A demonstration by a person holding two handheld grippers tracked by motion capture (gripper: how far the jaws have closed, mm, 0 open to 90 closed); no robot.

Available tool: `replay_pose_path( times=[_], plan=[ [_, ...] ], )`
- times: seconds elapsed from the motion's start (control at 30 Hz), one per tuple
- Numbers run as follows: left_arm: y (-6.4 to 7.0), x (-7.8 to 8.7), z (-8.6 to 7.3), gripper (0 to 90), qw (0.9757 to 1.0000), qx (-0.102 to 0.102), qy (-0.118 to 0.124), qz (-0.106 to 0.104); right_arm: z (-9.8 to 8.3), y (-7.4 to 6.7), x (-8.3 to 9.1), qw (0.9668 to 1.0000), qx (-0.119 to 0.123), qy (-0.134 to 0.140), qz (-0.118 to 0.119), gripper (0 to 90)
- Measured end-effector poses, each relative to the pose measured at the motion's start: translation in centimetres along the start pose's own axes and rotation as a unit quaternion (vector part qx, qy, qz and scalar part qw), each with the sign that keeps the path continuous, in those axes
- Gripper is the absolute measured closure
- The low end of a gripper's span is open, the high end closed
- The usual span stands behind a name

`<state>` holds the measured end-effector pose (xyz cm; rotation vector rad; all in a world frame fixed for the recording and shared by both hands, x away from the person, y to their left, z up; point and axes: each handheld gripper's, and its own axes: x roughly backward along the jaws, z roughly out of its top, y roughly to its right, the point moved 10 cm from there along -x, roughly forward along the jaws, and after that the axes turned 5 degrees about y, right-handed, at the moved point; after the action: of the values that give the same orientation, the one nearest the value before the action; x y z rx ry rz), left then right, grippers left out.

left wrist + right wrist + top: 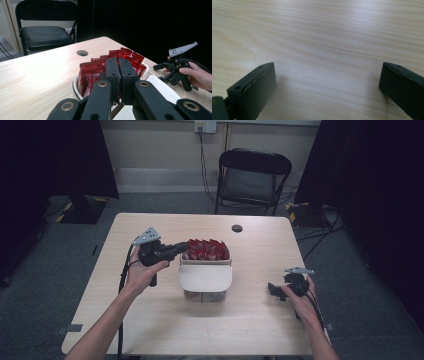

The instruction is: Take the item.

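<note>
Table (150, 320) lies bare around the released right tool (275, 290); clenched left tool (181, 249) meets the container (205, 280) rim.

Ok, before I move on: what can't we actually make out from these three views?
- Whether the left claw pinches a packet: in the left gripper view its closed jaws hide what lies beneath them; in the high view it is too small.
- The tub's lower contents: the white lid covers them in the high view.
- Packet print: too blurred in both views.
- What lies around the right claw: its view shows bare table.
</note>
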<state>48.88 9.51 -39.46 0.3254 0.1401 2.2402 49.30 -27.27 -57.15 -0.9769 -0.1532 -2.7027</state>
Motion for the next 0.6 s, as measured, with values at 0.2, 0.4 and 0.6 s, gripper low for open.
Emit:
replay_pose_path(
  times=[0.2, 0.4, 0.6],
  plan=[
    [0.1, 0.1, 0.3, 87.6, 1.0, -0.001, 0.004, 0.0, 0.0, 0.0, 0.0, 1.0, 0.0, 0.0, 0.0, 0.5],
    [0.4, 0.3, 0.7, 87.6, 0.9999, -0.005, 0.01, -0.002, 0.0, 0.0, 0.0, 1.0, 0.0, 0.0, 0.0, 0.5],
    [0.8, 0.7, 1.5, 87.6, 0.9997, -0.009, 0.021, -0.007, 0.0, 0.0, 0.0, 1.0, 0.0, 0.0, 0.0, 0.4]
  ],
)
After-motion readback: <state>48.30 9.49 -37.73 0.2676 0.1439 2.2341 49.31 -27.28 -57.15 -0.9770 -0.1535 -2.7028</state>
